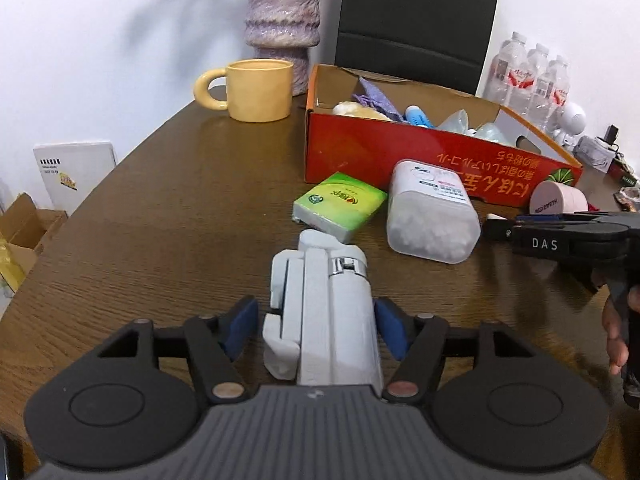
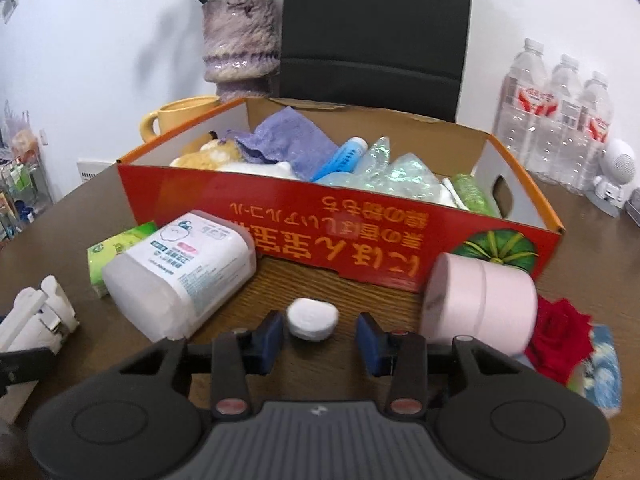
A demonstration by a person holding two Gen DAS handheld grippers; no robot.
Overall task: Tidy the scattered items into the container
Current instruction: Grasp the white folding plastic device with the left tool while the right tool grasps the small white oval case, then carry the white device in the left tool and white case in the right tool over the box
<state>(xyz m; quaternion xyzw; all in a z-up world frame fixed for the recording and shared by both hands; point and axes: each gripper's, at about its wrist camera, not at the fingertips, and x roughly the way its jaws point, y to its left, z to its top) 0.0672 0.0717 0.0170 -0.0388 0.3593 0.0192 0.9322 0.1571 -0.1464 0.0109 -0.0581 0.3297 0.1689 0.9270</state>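
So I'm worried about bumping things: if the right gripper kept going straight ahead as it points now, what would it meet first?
The right gripper is open, and the small white oval case lies just ahead between its fingers, so it would probably meet that first. Beyond it stands the red cardboard box. Depth is hard to judge here.

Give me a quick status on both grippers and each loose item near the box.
left gripper: open, straddling white folded holder, pads not touching.
right gripper: open, small white case between fingers.
red box: open-topped, partly filled.
cotton swab tub: lying on its side, outside box.
green tissue pack: flat on table.
pink jar: on its side.
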